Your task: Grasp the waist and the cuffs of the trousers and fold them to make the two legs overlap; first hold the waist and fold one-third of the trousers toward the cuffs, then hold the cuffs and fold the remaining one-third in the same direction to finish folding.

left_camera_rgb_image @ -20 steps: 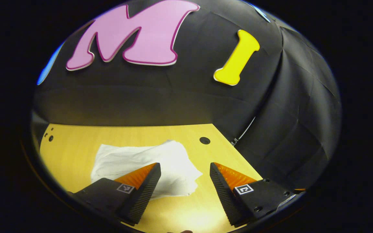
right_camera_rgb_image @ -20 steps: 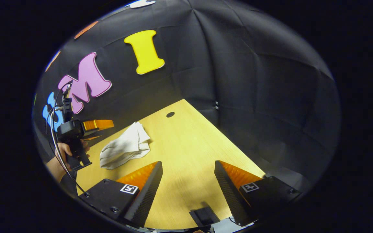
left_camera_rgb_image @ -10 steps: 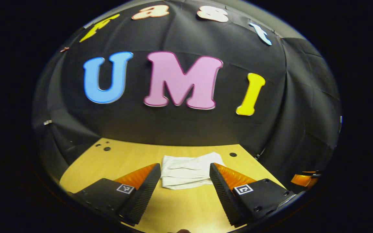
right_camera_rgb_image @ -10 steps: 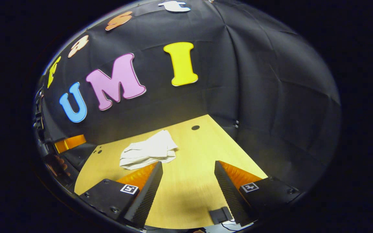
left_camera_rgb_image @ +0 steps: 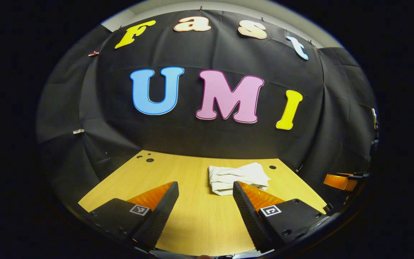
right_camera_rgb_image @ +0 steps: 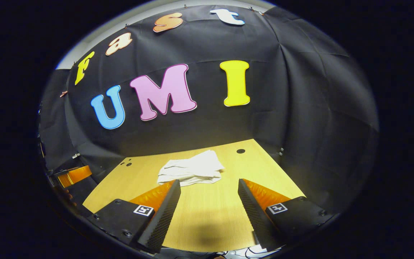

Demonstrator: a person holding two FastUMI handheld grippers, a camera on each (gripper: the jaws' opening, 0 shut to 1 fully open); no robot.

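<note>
The white trousers (left_camera_rgb_image: 236, 176) lie folded into a small bundle on the wooden table (left_camera_rgb_image: 185, 216), toward its far right part. My left gripper (left_camera_rgb_image: 205, 187) is open and held back from them, with nothing between its fingers. In the right gripper view the same folded trousers (right_camera_rgb_image: 191, 169) rest beyond my right gripper (right_camera_rgb_image: 209, 185), which is open and empty too. The right gripper's fingers (left_camera_rgb_image: 340, 181) peek in at the right edge of the left gripper view. The left gripper (right_camera_rgb_image: 73, 175) appears at the left edge of the right gripper view.
The table has round cable holes near its far corners (left_camera_rgb_image: 272, 167) (left_camera_rgb_image: 150, 160) (right_camera_rgb_image: 240, 151). Black cloth walls close in right behind the table's back edge and along its right side (right_camera_rgb_image: 300, 144).
Both grippers have pulled back and up from the folded trousers, which now look smaller and farther off. The trousers stay as they lay; both grippers remain open.
</note>
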